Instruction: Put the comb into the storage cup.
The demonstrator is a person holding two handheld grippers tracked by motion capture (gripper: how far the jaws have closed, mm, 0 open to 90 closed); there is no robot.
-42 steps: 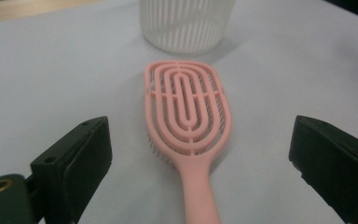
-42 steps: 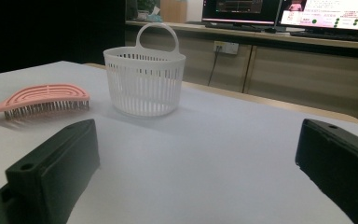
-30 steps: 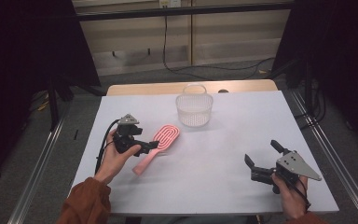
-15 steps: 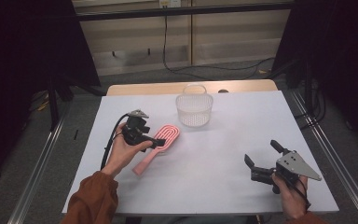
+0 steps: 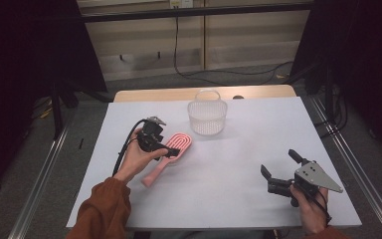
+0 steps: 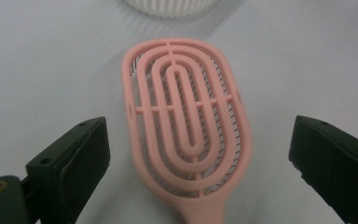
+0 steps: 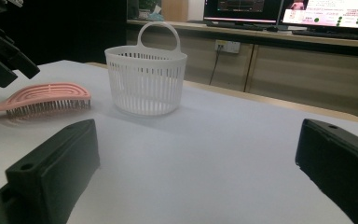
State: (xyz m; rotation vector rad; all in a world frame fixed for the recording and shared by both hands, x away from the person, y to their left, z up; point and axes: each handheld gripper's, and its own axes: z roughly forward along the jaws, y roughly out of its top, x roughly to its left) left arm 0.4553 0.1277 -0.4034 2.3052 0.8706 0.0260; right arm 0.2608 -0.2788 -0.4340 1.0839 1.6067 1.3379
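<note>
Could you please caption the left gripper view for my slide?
Open left gripper poised above the pink hairbrush, bristles down on the table.

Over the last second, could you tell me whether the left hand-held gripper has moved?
Yes. The left hand-held gripper has moved right and away from the person, toward the white basket, and now hangs open over the pink hairbrush.

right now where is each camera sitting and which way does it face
High view: above the person's side, facing forward and down on the table; forearms, left gripper, right gripper.
Left gripper view: on that gripper, facing down on the pink hairbrush; both jaws wide apart.
Right gripper view: low over the table, facing the white basket; jaws apart.
All share brush and basket.
</note>
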